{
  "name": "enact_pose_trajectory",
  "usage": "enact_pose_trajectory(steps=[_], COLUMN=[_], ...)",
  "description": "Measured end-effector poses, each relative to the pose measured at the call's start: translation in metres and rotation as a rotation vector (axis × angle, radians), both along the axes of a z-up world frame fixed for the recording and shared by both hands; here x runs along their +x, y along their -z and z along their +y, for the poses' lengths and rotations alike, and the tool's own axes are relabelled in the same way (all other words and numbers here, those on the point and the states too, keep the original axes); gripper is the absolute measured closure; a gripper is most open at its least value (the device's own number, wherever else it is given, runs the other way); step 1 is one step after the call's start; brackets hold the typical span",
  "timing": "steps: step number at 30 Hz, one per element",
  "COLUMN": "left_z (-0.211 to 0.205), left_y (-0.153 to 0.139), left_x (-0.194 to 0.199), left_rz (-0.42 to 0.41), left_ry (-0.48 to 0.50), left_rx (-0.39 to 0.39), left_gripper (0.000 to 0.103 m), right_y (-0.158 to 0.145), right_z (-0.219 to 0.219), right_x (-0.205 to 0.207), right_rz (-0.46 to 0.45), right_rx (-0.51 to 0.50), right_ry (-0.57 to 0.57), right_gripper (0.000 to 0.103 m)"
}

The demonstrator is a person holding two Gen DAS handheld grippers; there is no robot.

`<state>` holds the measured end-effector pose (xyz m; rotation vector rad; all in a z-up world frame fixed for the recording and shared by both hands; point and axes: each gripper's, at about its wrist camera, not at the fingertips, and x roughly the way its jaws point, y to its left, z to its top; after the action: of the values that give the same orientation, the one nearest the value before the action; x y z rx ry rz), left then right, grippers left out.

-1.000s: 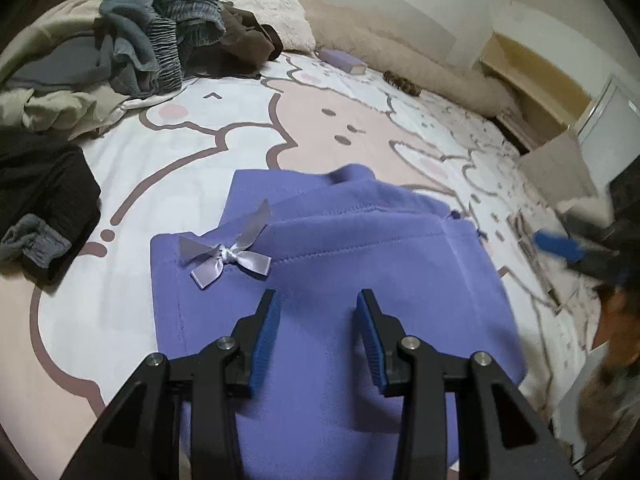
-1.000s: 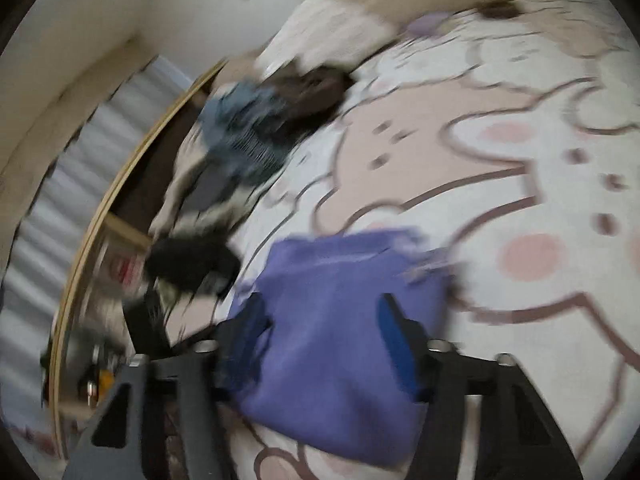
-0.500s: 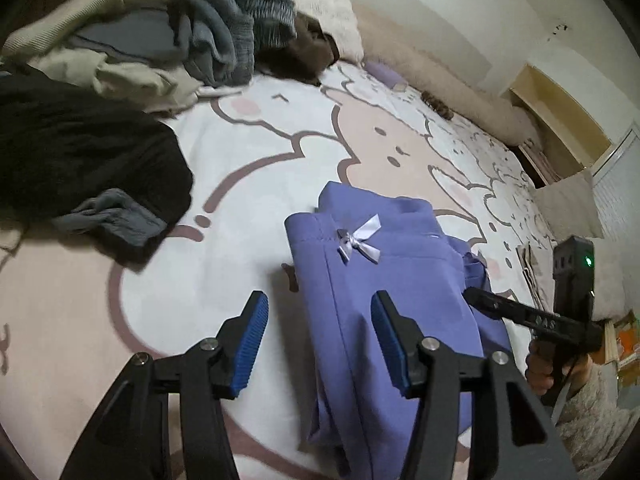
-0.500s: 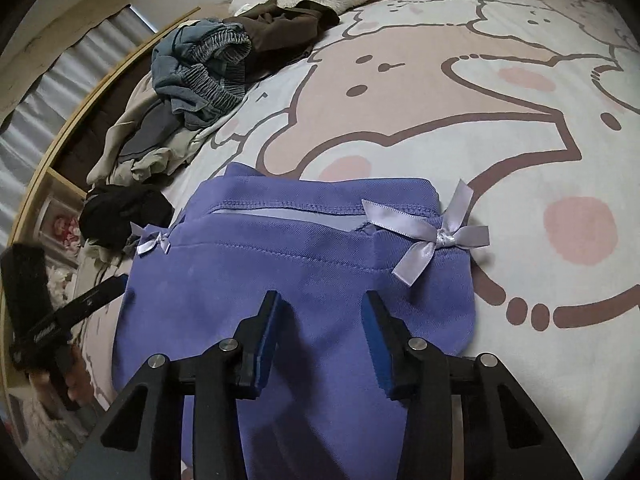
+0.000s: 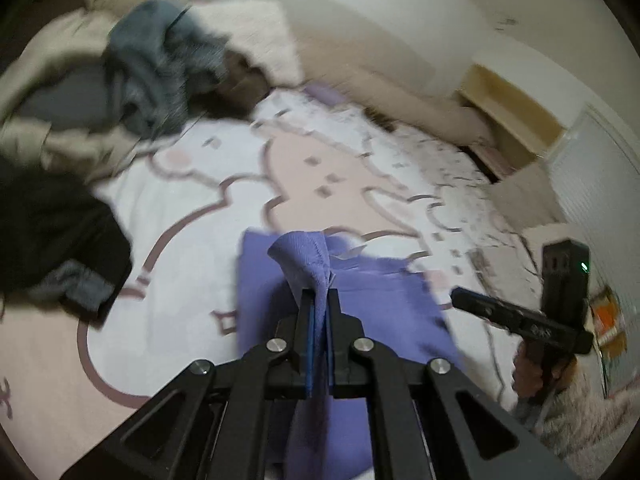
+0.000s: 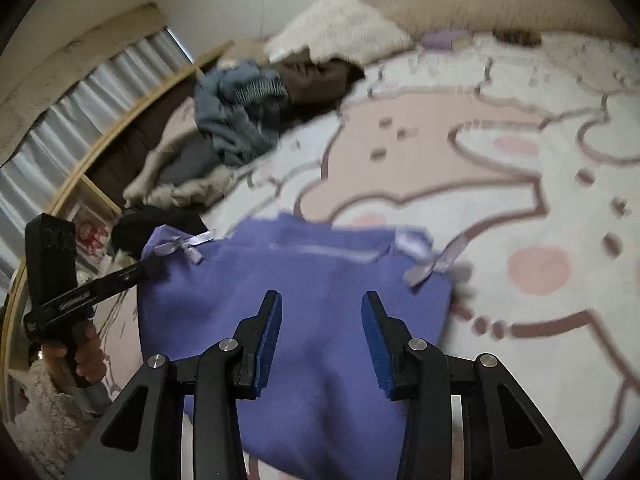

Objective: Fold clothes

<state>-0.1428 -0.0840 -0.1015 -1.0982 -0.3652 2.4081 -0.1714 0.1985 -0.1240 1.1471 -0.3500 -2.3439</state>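
- Fabric of the purple garment (image 5: 352, 300) is pinched between the blue pads of the left gripper (image 5: 319, 300), jaws closed on it, and a peak of cloth stands up above the fingertips, lifted off the bed.
- Jaws of the right gripper (image 6: 322, 312) stand apart above the same garment; nothing is between its pads (image 6: 270, 332), and whether they touch the cloth below cannot be told.
- Garment lies near the front of the cartoon-print bedspread (image 6: 520, 152), looking already doubled over, with two pale ribbon bows (image 6: 184, 244) along its far edge; by my reading this is mid-fold, one more turn or a tidy-up remaining.
- Heap of unfolded clothes (image 5: 132, 76) sits well apart at the far left, plus a black item (image 5: 56, 240) nearer the left edge, so most of the job seems left.
- Bare bedspread stretches beyond and to the right of the garment, giving open room; the left edge is crowded, and a white pillow (image 6: 340, 28) lies at the far end.
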Motion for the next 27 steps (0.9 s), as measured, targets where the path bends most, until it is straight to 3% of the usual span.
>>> enact_pose_trajectory(steps=[4, 7, 14, 21, 23, 26, 27], left_z=[0.016, 0.026, 0.011, 0.000, 0.003, 0.004, 0.003], left_y=[-0.029, -0.032, 0.037, 0.084, 0.092, 0.102, 0.103], left_x=[0.000, -0.020, -0.086, -0.101, -0.100, -0.101, -0.100], left_rz=[0.076, 0.104, -0.036, -0.121, -0.136, -0.158, -0.160], left_ry=[0.069, 0.069, -0.052, -0.087, -0.085, -0.081, -0.080], left_rx=[0.021, -0.024, -0.147, -0.158, -0.172, -0.167, -0.158], left_gripper=[0.098, 0.098, 0.098, 0.098, 0.098, 0.098, 0.098], right_y=[-0.024, -0.030, -0.009, 0.011, 0.029, 0.061, 0.059], right_z=[0.009, 0.011, -0.003, -0.061, -0.069, -0.051, -0.042], right_x=[0.005, 0.005, -0.014, -0.030, -0.041, -0.064, -0.063], right_rz=[0.071, 0.106, 0.073, 0.054, 0.024, -0.042, -0.047], right_rx=[0.021, 0.057, 0.239, 0.248, 0.312, 0.451, 0.450], right_ry=[0.012, 0.032, 0.012, -0.266, -0.253, -0.066, -0.012], right_gripper=[0.061, 0.061, 0.061, 0.061, 0.061, 0.061, 0.061])
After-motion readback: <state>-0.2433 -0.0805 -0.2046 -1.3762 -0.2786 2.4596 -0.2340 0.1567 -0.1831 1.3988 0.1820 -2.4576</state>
